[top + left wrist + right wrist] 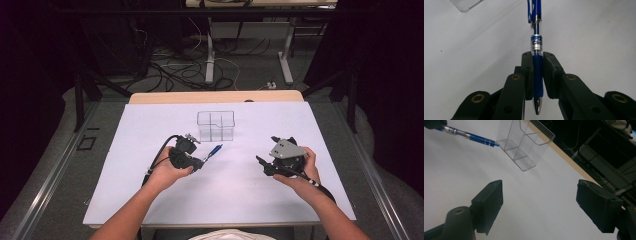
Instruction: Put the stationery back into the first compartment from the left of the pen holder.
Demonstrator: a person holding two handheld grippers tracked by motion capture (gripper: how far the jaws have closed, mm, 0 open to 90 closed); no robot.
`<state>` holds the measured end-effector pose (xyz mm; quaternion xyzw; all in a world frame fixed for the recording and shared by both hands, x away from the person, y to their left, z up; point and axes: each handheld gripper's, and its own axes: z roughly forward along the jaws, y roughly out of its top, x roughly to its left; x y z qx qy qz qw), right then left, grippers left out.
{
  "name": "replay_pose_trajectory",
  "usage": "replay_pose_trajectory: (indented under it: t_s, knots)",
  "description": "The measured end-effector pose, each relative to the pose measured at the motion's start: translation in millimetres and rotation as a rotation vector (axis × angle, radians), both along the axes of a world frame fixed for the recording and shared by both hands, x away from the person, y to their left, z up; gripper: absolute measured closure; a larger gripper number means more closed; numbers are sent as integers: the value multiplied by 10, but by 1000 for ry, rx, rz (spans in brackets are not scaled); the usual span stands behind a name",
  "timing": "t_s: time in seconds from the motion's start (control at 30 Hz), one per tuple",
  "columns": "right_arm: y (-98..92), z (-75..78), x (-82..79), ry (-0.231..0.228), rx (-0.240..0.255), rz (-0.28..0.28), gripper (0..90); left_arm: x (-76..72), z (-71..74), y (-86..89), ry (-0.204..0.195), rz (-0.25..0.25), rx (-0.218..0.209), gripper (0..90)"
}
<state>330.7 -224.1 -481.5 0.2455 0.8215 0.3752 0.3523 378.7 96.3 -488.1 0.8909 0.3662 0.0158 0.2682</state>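
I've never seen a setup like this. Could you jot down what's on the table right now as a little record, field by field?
Surface: white table top
Held item: blue click pen with a clear barrel and silver tip
Holder: left gripper, jaws clamped on the pen's blue grip, tip pointing back toward the hand
Pen's clip end: points toward the container, apart from it
Container: clear plastic box with divided compartments, upright near the far edge of the table
Other tool: right gripper, jaws wide apart, nothing between them
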Motion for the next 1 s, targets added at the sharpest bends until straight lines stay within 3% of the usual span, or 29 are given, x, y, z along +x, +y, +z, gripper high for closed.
replay_pose_trajectory:
  t_s: [0.23, 0.43, 0.7, 0.77, 0.9, 1.0]
  knots:
    - [164, 47, -40, -81, -92, 83, 242, -30, 7, -17, 8, -13, -7, 796]
    - [363, 79, -80, -182, -228, 162, 243, -56, 11, -45, 12, -28, -4, 796]
    - [578, 51, -115, -216, -356, 253, 296, -68, 22, -32, 23, -31, -13, 796]
    - [603, 63, -101, -229, -411, 297, 316, -72, 31, -22, 26, -33, -18, 796]
    - [682, 39, -75, -223, -419, 354, 317, -74, 39, -14, 24, -35, -21, 796]
    - [730, 35, -60, -235, -455, 407, 317, -77, 44, -12, 32, -31, -25, 796]
